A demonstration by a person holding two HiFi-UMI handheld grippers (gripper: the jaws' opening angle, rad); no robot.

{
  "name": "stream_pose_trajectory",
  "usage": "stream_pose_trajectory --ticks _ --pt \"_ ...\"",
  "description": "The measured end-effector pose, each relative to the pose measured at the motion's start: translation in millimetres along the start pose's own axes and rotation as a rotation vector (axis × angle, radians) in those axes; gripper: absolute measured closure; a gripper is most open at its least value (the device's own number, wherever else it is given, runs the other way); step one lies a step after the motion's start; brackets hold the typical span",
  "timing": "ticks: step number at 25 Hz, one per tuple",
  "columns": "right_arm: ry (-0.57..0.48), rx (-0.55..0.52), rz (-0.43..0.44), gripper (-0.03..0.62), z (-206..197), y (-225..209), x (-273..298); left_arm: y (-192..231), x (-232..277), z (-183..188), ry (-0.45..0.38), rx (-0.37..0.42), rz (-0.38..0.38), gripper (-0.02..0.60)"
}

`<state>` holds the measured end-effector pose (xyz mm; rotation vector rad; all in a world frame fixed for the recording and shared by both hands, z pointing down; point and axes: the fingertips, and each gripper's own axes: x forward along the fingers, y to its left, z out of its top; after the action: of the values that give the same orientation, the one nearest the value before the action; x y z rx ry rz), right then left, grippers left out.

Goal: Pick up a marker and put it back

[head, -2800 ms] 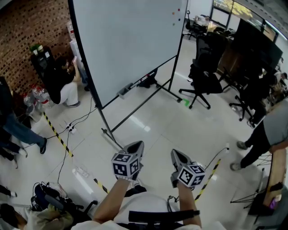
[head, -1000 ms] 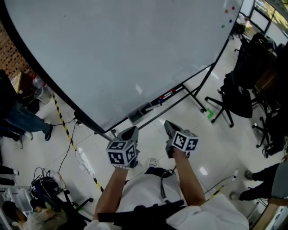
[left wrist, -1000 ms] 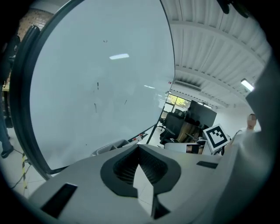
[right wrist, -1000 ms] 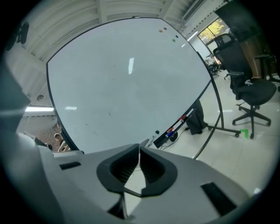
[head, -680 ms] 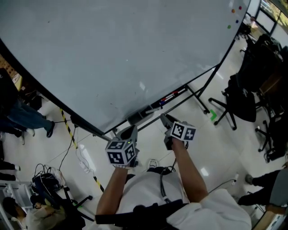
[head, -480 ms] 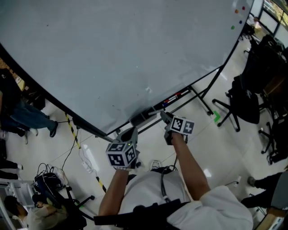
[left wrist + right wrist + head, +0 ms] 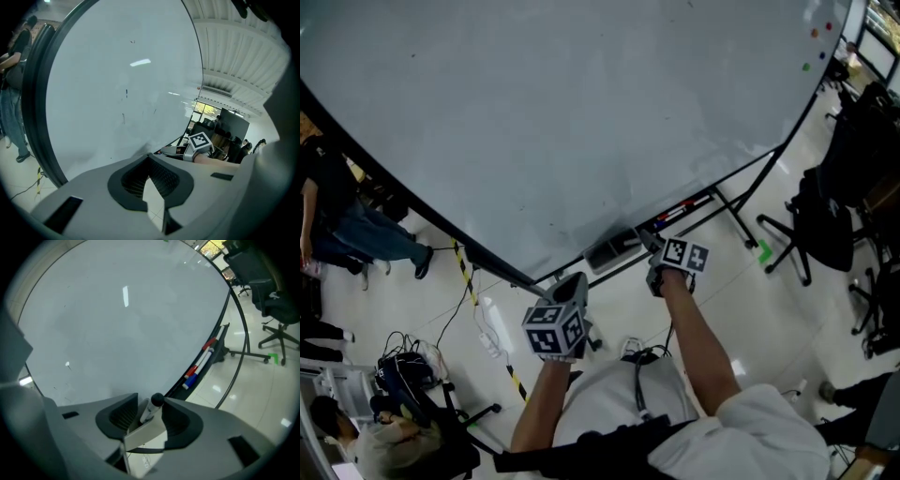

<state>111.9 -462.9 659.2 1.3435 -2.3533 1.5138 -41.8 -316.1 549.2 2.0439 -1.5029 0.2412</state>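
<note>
A black-capped marker (image 7: 151,408) lies against a pale block (image 7: 145,434) on the whiteboard's tray, between the jaws of my right gripper (image 7: 150,401). Those jaws opened wide and have just been closing slightly; a gap shows beside the marker, so the gripper is open. In the head view the right gripper (image 7: 649,241) reaches the grey block (image 7: 614,251) on the tray (image 7: 712,199). Red and blue markers (image 7: 201,363) lie further along it. My left gripper (image 7: 574,284) hangs lower and nearer, shut and empty, its tips meeting (image 7: 150,157).
The large whiteboard (image 7: 581,112) fills the space ahead on a black frame. Black office chairs (image 7: 830,220) stand at the right. A person (image 7: 352,220) stands at the left; cables and a bag (image 7: 403,370) lie on the floor by yellow-black tape (image 7: 472,281).
I have come close to the whiteboard. My right gripper has reached forward and down to the tray's grey block. The left gripper stays low and has shifted only slightly.
</note>
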Motion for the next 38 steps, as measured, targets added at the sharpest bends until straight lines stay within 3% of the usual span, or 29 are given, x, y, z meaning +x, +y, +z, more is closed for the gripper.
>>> stream_pose_trajectory --ticks 5,15,25,30,38 --pt "-0.010 0.028 -0.002 0.507 3 1 2 8 -7 -4 0.000 -0.015 0.017 0.584" --pt "-0.142 0.030 0.025 0.513 23 31 -30 10 -26 -12 0.006 -0.011 -0.009 0.584" --pt "-0.340 -0.025 0.028 0.513 28 75 -138 0 -40 -14 0.016 0.020 -0.114 0.584" --pt "-0.419 -0.035 -0.007 0.513 7 86 -200 -16 -49 -20 0.018 0.041 -0.196 0.584" --pt "-0.495 0.003 -0.079 0.514 -69 94 -270 -36 -78 -47 0.030 0.071 -0.304 0.584"
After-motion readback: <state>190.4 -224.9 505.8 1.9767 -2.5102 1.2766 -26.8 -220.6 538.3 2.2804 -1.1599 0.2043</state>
